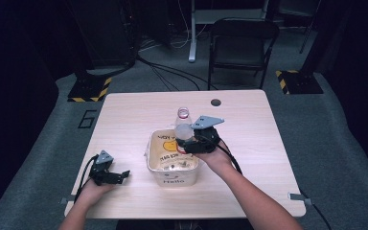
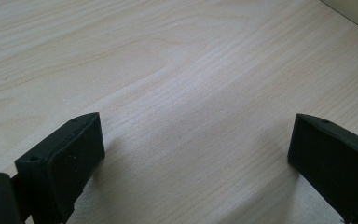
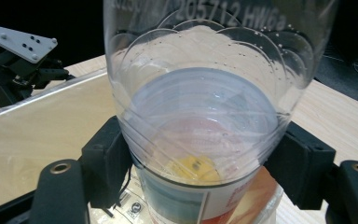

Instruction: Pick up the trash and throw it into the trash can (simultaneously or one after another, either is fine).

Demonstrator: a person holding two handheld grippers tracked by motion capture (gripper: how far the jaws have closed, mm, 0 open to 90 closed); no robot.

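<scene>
We see a clear plastic bottle (image 3: 200, 116) clamped between our black jaws, its red-and-white label (image 3: 214, 205) low between them. Beyond the left jaw lie a cream tub's rim (image 3: 51, 95) and the other gripper (image 3: 16, 70); tabletop (image 3: 335, 116) spreads right.

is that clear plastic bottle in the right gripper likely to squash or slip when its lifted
Probably light: the bottle looks nearly empty, clear through its walls. Its thin ribbed plastic may dent where the right gripper clamps both sides. The smooth curved wall and glossy label could slip in the pads. Set upright in the tub, it seems tall and narrow, so apt to tip.
</scene>
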